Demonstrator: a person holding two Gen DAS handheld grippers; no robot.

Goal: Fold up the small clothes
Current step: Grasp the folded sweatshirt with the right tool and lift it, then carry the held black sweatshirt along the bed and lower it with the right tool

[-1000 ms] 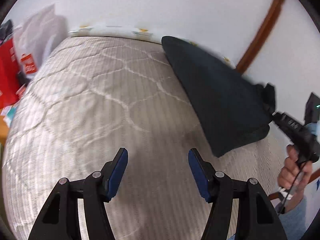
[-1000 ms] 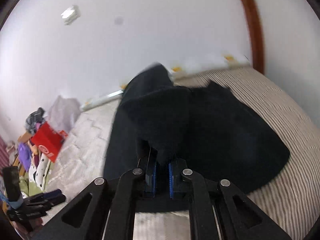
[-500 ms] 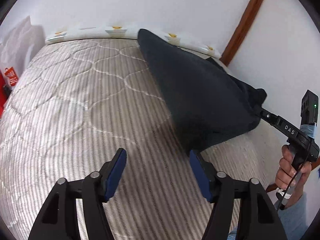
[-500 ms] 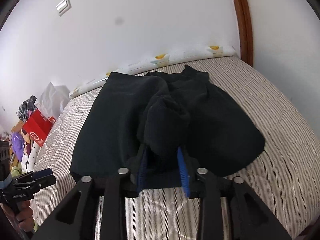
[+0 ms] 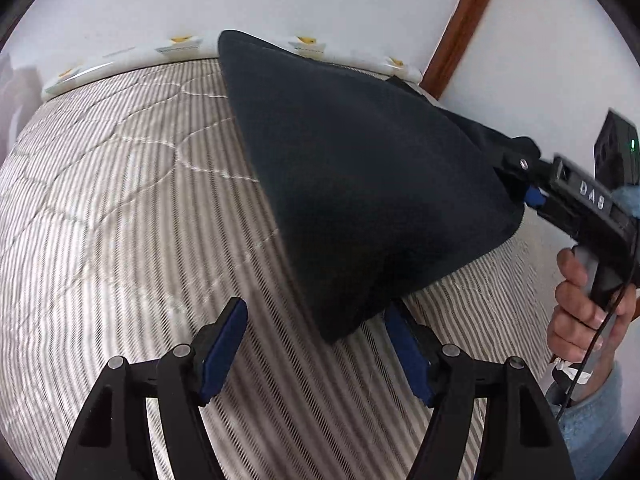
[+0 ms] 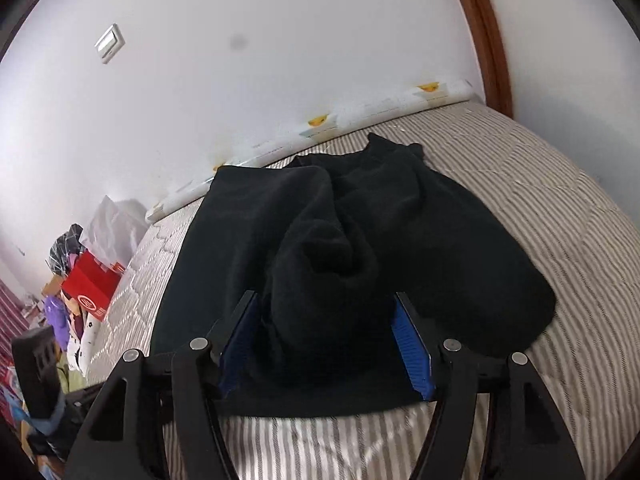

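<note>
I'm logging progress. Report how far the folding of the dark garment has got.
Done: the dark garment lies on the bed, spread but not flat. In hand: the right gripper, jaws open, has a bunched fold between them; the left gripper is open at the near corner, holding nothing. Left: no neat fold shows, so the folding itself.

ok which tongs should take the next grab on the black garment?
Left, probably. The left tongs are open with the black garment's near corner at their tips; the right tongs are open around a bunched fold.
</note>
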